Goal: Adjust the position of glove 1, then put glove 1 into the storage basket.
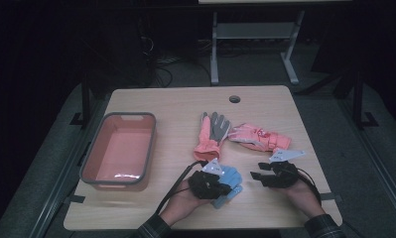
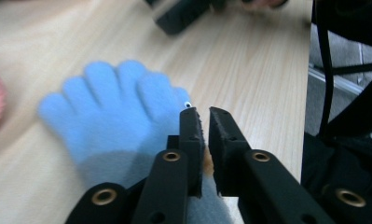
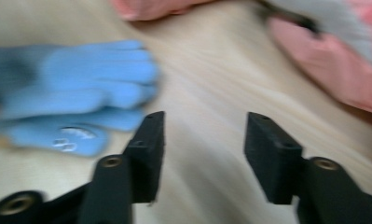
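Far left, a red bin point(image 1: 118, 151) sits on the table point(image 1: 265, 208). The left gripper point(image 1: 220, 187), jaws nearly closed, pinches the blue glove point(image 1: 230, 177) at the near middle. Right of it, the right gripper point(image 1: 257, 176) hangs open, holding nothing.
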### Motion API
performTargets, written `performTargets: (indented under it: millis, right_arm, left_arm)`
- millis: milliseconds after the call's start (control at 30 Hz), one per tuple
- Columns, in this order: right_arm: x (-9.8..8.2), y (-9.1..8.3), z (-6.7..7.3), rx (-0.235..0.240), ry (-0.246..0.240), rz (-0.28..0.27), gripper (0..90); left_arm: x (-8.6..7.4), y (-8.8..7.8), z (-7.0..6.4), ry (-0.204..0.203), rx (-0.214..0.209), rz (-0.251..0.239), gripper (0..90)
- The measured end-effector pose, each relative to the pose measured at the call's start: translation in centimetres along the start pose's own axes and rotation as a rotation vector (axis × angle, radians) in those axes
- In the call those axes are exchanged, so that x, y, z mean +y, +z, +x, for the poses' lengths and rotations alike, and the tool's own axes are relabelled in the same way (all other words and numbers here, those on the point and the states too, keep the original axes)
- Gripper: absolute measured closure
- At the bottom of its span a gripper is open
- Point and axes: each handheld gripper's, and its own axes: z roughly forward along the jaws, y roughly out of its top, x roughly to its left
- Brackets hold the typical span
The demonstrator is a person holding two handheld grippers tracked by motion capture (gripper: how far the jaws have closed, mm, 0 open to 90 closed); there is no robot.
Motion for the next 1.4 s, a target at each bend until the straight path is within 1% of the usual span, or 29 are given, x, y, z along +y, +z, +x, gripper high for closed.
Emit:
performTargets:
  millis: [33, 67, 100, 167, 200, 233, 267, 300, 367, 400, 433, 567, 633, 700, 733, 767, 800, 833, 867, 900, 967, 1000, 1033, 1067, 1100, 1133, 1167, 1200, 1400]
  right_arm:
    - [-0.2, -0.1, -0.7, -0.035, 0.019, 0.001, 38.9]
    - [-0.3, -0.1, -0.9, -0.048, 0.025, 0.001, 36.4]
    - [-0.3, -0.1, -0.9, -0.048, 0.025, 0.001, 36.4]
    - [-0.4, 0.0, -1.2, -0.072, 0.029, 0.004, 32.1]
    - [-0.5, 0.2, -1.2, -0.098, 0.035, 0.012, 26.7]
    - [-0.5, 0.2, -1.2, -0.098, 0.035, 0.012, 26.7]
    - [-0.6, 0.4, -1.3, -0.104, 0.024, 0.018, 25.0]
    - [-0.7, 0.7, -1.2, -0.116, 0.018, 0.023, 20.5]
    - [-0.8, 0.8, -1.2, -0.117, 0.023, 0.031, 19.0]
    - [-0.8, 0.9, -1.2, -0.122, 0.019, 0.03, 17.0]
    - [-0.9, 1.0, -1.2, -0.13, 0.012, 0.026, 15.8]
    - [-1.0, 1.3, -1.2, -0.129, -0.002, 0.032, 13.7]
    - [-1.1, 1.4, -1.1, -0.121, 0.005, 0.021, 13.6]
    - [-1.1, 1.4, -1.1, -0.12, 0.005, 0.02, 13.5]
    - [-1.1, 1.5, -1.1, -0.119, 0.005, 0.02, 13.5]
    - [-1.1, 1.5, -1.1, -0.119, 0.005, 0.02, 13.5]
    - [-1.1, 1.5, -1.1, -0.117, 0.005, 0.02, 13.4]
    - [-1.1, 1.5, -1.1, -0.117, 0.003, 0.02, 13.4]
    - [-1.1, 1.5, -1.1, -0.117, 0.003, 0.02, 13.4]
    - [-1.1, 1.5, -1.1, -0.117, 0.003, 0.02, 13.4]
    - [-1.1, 1.5, -1.1, -0.117, 0.003, 0.02, 13.3]
    - [-1.1, 1.5, -1.2, -0.117, 0.003, 0.02, 13.3]
    - [-1.1, 1.5, -1.2, -0.117, 0.004, 0.021, 13.3]
    - [-1.1, 1.5, -1.2, -0.119, -0.001, 0.022, 13.3]
    - [-1.1, 1.5, -1.2, -0.119, -0.001, 0.022, 13.3]
    - [-1.1, 1.5, -1.2, -0.118, 0.0, 0.022, 13.2]
    - [-1.1, 1.5, -1.2, -0.118, 0.0, 0.023, 13.2]
    - [-1.1, 1.5, -1.2, -0.118, 0.0, 0.022, 13.2]
    - [-1.1, 1.5, -1.2, -0.118, 0.0, 0.022, 13.2]
  left_arm:
    - [-0.3, 0.7, -0.1, 0.006, -0.004, 0.035, 86.4]
    - [-0.5, 0.9, -0.1, 0.008, -0.003, 0.053, 86.7]
    - [-0.5, 0.9, -0.1, 0.008, -0.003, 0.053, 87.0]
    - [-0.7, 1.0, -0.2, 0.011, 0.003, 0.074, 87.4]
    - [-0.8, 0.7, -0.1, 0.016, 0.011, 0.083, 87.7]
    - [-0.8, 0.7, -0.1, 0.016, 0.011, 0.083, 87.7]
    - [-0.9, 0.6, -0.1, 0.011, 0.015, 0.08, 87.7]
    - [-1.1, 0.2, 0.0, 0.017, 0.022, 0.088, 87.6]
    - [-1.2, 0.1, 0.0, 0.015, 0.024, 0.089, 87.5]
    - [-1.3, -0.1, 0.1, 0.028, 0.024, 0.099, 87.5]
    - [-1.5, -0.3, 0.1, 0.022, 0.027, 0.098, 87.3]
    - [-1.7, -1.2, 0.4, 0.043, 0.034, 0.118, 85.5]
    - [-1.7, -1.6, 0.4, 0.042, 0.037, 0.103, 83.4]
    - [-1.5, -1.9, 0.4, 0.05, 0.04, 0.097, 79.6]
    - [-1.1, -2.1, 0.5, 0.064, 0.057, 0.093, 71.5]
    - [-1.1, -2.1, 0.5, 0.064, 0.057, 0.093, 66.3]
    - [-0.9, -2.1, 0.6, 0.084, 0.064, 0.098, 66.3]
    - [-0.5, -2.1, 0.8, 0.099, 0.07, 0.096, 57.5]
    - [-0.3, -2.1, 0.9, 0.101, 0.069, 0.103, 52.7]
    - [-0.1, -2.1, 1.1, 0.12, 0.074, 0.111, 49.0]
    - [0.0, -2.0, 1.3, 0.113, 0.066, 0.111, 39.4]
    - [0.3, -1.6, 1.7, 0.124, 0.061, 0.128, 34.4]
    - [0.3, -1.3, 1.8, 0.116, 0.065, 0.128, 30.5]
    - [0.4, -0.9, 1.9, 0.123, 0.076, 0.134, 27.3]
    - [0.4, -0.9, 1.9, 0.123, 0.076, 0.134, 24.4]
    - [0.5, -0.7, 2.1, 0.136, 0.082, 0.152, 22.5]
    - [0.5, -0.3, 2.2, 0.13, 0.086, 0.156, 20.8]
    - [0.5, 0.2, 2.4, 0.143, 0.098, 0.187, 19.3]
    - [0.0, 1.2, 2.5, 0.153, 0.12, 0.218, 17.9]
